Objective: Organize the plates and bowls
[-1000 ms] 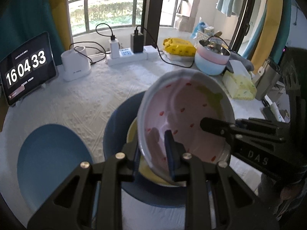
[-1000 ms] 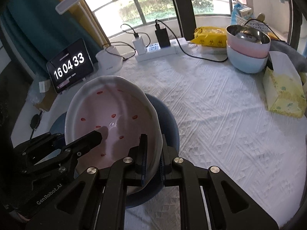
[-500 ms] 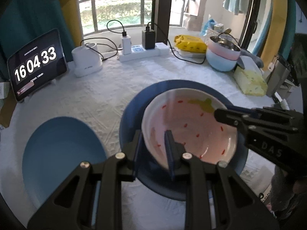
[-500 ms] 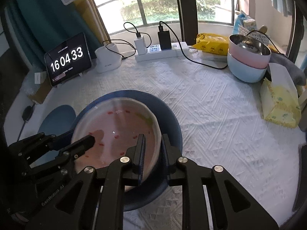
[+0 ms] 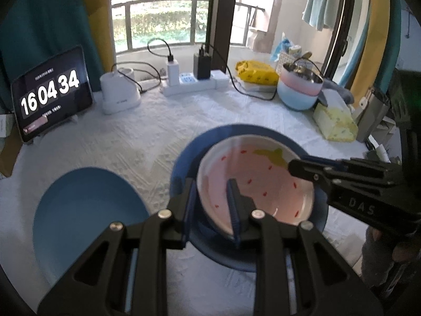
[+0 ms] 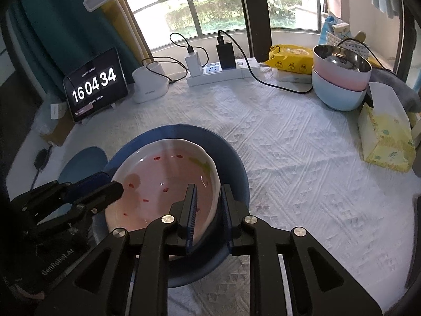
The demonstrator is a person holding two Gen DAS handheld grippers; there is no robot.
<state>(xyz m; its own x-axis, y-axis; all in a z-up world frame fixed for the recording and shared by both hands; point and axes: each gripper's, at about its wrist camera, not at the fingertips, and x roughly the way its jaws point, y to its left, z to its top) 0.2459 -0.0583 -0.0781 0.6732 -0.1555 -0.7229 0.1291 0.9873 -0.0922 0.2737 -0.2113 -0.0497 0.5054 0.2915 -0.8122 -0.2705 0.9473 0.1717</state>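
Note:
A pink strawberry-pattern bowl lies level inside a large dark blue plate on the white tablecloth. My left gripper straddles the bowl's left rim, jaws slightly parted around it. My right gripper straddles the bowl's right rim, jaws also slightly parted. Each gripper shows in the other's view: the right gripper in the left wrist view, the left gripper in the right wrist view. A light blue plate lies to the left.
At the back stand a clock tablet, a white charger base, a power strip with cables, a yellow packet and stacked pink and blue bowls. A tissue box sits at the right edge.
The tilted, lifted pink bowl came down and now lies flat in the dark blue plate. Both grippers' jaws have loosened around its rim.

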